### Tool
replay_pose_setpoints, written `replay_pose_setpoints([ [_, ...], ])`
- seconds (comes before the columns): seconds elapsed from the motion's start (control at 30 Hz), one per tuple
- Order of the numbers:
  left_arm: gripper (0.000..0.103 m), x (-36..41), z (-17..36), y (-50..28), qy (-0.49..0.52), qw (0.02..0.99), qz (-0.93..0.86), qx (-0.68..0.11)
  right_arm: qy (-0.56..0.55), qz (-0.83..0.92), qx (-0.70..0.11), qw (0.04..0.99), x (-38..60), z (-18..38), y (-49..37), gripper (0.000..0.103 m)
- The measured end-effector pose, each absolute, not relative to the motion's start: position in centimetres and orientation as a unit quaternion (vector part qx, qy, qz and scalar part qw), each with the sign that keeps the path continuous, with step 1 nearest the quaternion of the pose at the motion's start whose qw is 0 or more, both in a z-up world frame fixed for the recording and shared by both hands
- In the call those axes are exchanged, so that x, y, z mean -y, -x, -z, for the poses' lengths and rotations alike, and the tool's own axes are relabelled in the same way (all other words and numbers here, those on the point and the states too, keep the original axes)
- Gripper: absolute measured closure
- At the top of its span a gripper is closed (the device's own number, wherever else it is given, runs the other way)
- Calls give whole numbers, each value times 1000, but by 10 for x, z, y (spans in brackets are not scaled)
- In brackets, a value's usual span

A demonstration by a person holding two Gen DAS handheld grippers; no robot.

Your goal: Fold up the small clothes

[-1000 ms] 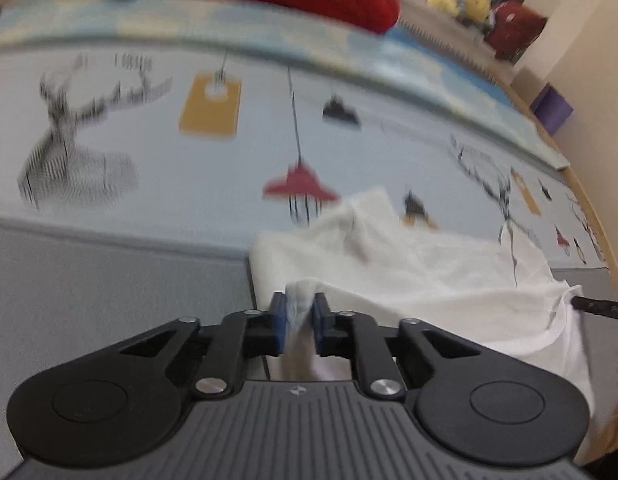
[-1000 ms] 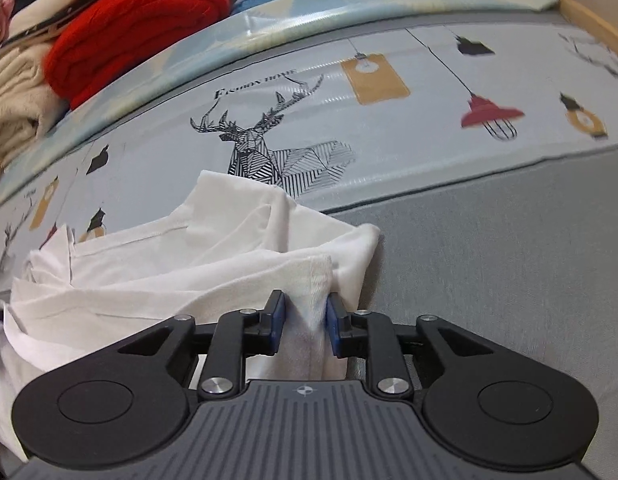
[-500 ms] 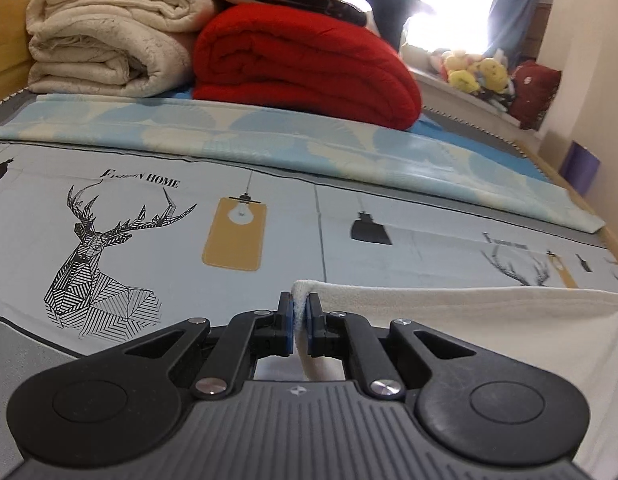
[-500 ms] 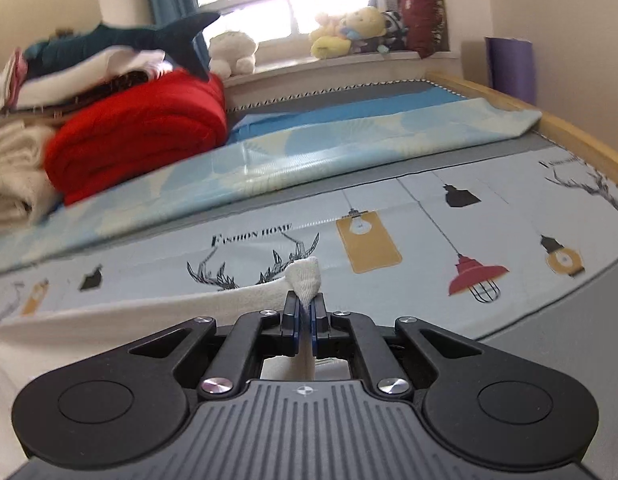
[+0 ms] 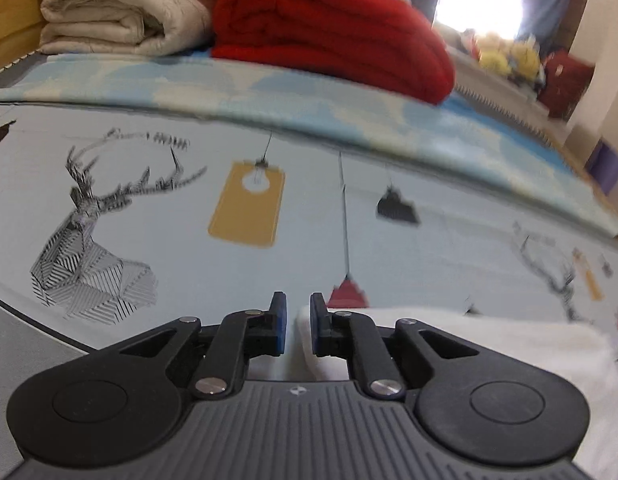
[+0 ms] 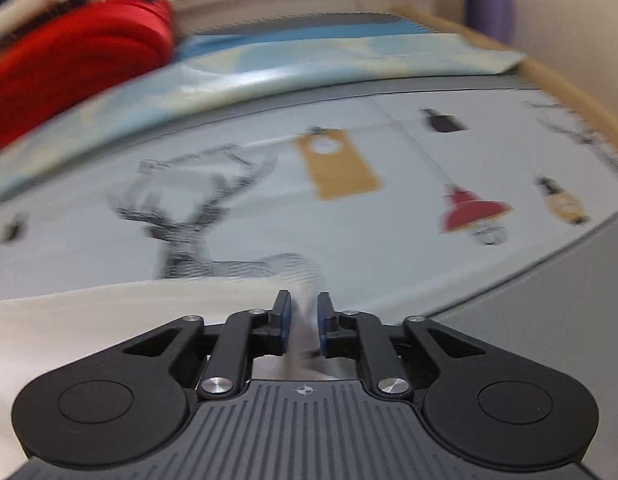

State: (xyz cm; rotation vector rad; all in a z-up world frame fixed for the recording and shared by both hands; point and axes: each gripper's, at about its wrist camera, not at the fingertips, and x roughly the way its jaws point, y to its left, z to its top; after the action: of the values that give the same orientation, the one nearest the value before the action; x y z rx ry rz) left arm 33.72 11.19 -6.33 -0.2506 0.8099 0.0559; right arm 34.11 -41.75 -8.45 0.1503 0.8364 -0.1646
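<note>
A white garment [image 5: 489, 332] lies on the printed bed sheet [image 5: 149, 216], its top edge stretched between my two grippers. In the left wrist view, my left gripper [image 5: 295, 304] is opening: its blue pads stand apart, and the garment's corner rests against the right pad with sheet showing in the gap. In the right wrist view, my right gripper [image 6: 304, 304] is also opening. The other corner of the garment [image 6: 109, 320] stands loosely between its pads, blurred. The rest of the garment runs off to the left.
A rolled red blanket [image 5: 329, 28] and a folded cream blanket [image 5: 109, 12] are stacked at the far end of the bed. Plush toys [image 5: 509, 56] line the window sill. A wooden bed rail [image 6: 569, 88] and a purple object [image 6: 489, 8] border the right side.
Both grippers carried the garment's edge forward over the sheet and tipped downward. Their pads, clamped tight on the cloth corners before, have now parted.
</note>
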Motion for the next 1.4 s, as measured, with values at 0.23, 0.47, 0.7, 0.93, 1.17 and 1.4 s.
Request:
replay_pose_setpoints([
  [0.23,91,-113,14,-291,134,898,48,-415,-141,18,-379,914,436,32,-295,81],
  [0.47,82,-107,20,-210,158,855,90,-486,-101,-80,-447,885,421,12,-215,75],
  [0.7,75,-112,46,-184,170,822,66,-540,-178,-42,-521,834,450,42,-177,74],
  [0.93,75,-106,56,-180,145,810,51,-566,-161,-39,-542,824,444,55,-168,74],
  [1.17,75,-112,61,-183,143,805,33,-575,-134,-42,-547,825,441,58,-171,74],
  [1.4,75,-107,60,-185,135,807,46,-573,-115,-51,-543,830,438,57,-170,91],
])
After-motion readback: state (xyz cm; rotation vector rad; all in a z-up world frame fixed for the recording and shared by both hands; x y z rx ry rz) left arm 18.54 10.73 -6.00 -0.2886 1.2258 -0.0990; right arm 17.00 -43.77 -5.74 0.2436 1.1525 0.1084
